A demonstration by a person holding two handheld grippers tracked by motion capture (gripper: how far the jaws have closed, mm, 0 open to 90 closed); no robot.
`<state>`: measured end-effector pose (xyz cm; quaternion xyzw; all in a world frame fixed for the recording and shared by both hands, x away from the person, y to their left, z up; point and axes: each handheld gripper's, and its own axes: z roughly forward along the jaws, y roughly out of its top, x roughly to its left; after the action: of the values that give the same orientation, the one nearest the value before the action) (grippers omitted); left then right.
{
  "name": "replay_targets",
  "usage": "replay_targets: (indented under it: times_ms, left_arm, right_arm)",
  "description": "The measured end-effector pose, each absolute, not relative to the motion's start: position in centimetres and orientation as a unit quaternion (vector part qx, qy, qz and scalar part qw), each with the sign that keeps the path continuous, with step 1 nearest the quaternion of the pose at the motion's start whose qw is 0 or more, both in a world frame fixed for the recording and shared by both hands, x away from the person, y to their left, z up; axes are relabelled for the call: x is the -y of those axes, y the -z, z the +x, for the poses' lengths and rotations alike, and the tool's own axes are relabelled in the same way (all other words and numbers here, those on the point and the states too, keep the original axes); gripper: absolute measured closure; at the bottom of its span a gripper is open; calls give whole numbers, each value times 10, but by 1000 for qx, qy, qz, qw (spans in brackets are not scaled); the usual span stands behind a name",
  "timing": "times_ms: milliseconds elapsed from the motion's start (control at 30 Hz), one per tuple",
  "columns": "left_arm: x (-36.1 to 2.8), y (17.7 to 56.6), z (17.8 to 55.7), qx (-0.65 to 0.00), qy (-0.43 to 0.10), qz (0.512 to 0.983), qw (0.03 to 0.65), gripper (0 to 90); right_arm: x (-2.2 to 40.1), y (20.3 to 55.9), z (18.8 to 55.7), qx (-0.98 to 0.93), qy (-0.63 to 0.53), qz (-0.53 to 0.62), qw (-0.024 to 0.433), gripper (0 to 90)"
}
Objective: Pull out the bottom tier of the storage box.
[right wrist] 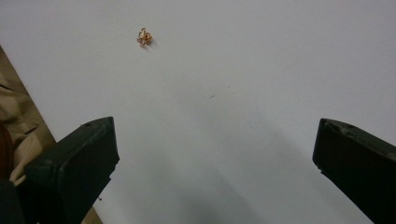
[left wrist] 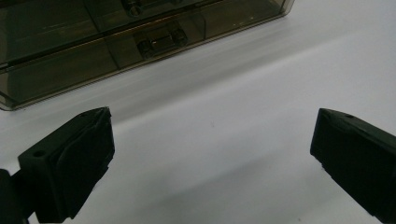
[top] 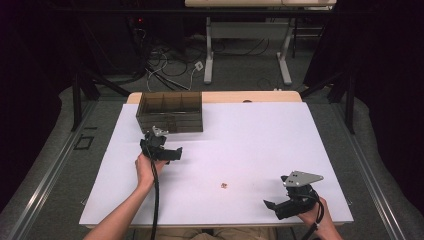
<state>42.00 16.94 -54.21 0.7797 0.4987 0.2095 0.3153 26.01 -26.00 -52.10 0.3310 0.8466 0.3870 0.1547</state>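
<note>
A small orange-gold trinket [top: 224,186] lies on the white table sheet [top: 250,140], near the front middle; it appears again [right wrist: 144,37] far ahead of my right jaws. My right gripper [top: 272,205] rests at the front right, open, nothing between its jaws, pointing left toward the trinket. My left gripper [top: 175,152] is held at the left, open and empty, just in front of a smoky transparent compartment box [top: 171,111]. In the left gripper view the box [left wrist: 116,42] fills the top, with small dark parts inside its near compartments.
The box stands at the back left of the sheet. The sheet's front edge runs close to my right gripper, with a beige trouser leg [right wrist: 16,121] below it. Beyond the table stand desk legs [top: 209,55] and cables on the floor.
</note>
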Motion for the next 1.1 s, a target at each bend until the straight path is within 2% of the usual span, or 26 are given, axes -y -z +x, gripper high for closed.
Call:
replay_targets:
  times_ms: [600, 933, 1100]
  left_arm:
    - [-163, 553, 441, -526, -209, 764, 310, 8]
    - [-163, 556, 450, -544, -221, 746, 315, 93]
    - [-164, 556, 456, -559, -219, 735, 316, 166]
  right_arm:
    - [260, 521, 259, -846, -386, 334, 155, 0]
    - [260, 521, 259, -846, -385, 335, 155, 0]
    - [260, 521, 260, -846, -386, 333, 155, 0]
